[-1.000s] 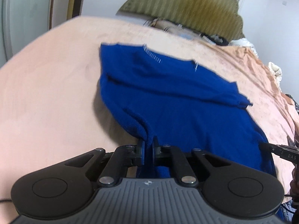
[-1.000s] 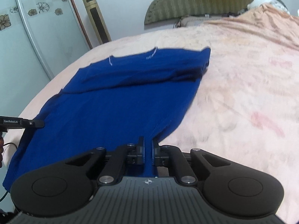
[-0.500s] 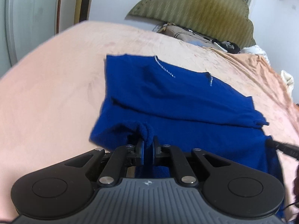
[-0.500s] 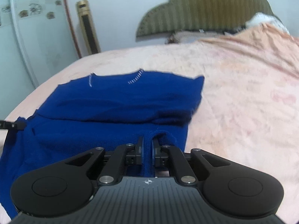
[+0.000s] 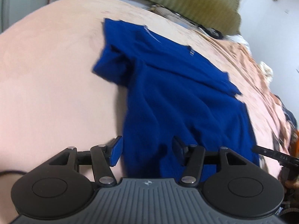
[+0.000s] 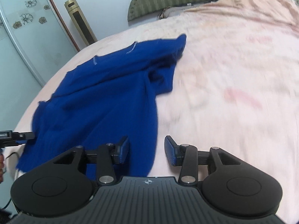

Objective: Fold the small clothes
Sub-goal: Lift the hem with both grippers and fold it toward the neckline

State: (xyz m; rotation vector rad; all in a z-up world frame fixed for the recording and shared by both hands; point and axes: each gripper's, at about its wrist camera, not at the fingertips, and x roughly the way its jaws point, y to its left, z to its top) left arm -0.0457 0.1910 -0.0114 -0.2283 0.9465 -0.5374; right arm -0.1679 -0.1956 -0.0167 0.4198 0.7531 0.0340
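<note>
Item: blue shirt [image 5: 179,100] on bed [image 5: 52,78], hem corners just released. Left tool [image 5: 147,151] and right tool [image 6: 146,150] opening, nothing pinched; we should lift clear without snagging the cloth, then smooth it.

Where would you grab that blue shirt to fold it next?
Probably the shirt's near hem corners, one per gripper, coming in low from the near edge. The hem lies loose and thin on the bed, so a finger can slide under. The left gripper and right gripper are opening there, pressing nothing.
</note>
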